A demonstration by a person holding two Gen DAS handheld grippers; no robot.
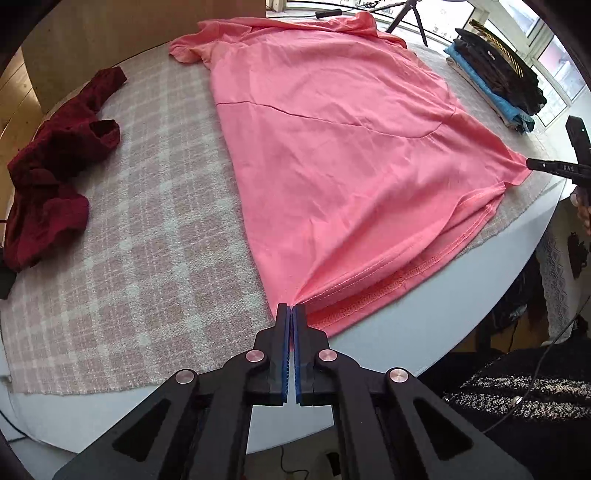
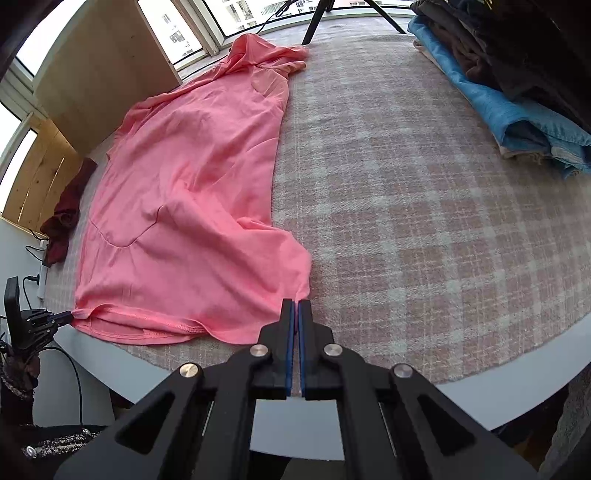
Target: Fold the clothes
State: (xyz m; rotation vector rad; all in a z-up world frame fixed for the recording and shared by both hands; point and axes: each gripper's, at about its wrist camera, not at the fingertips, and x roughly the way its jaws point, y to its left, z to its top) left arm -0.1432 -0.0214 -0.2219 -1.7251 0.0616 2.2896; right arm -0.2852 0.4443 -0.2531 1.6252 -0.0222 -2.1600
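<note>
A pink T-shirt [image 1: 332, 140] lies spread on the checked cloth, hem toward me, sleeves and collar at the far end. My left gripper [image 1: 293, 308] is shut on the shirt's near-left hem corner. My right gripper [image 2: 295, 302] is shut on the opposite hem corner of the pink shirt [image 2: 184, 206]. The right gripper also shows in the left wrist view [image 1: 532, 164] at the right edge, pinching the shirt corner. The left gripper shows in the right wrist view [image 2: 68, 316] at the far left, holding its corner. The hem hangs slightly lifted between the two.
A crumpled dark red garment [image 1: 55, 166] lies at the left of the checked cloth [image 1: 129, 240]. A stack of folded clothes [image 1: 495, 77], blue and black, sits at the far right. The round table's white edge [image 1: 461, 295] runs close below the hem. A tripod [image 1: 413, 14] stands behind.
</note>
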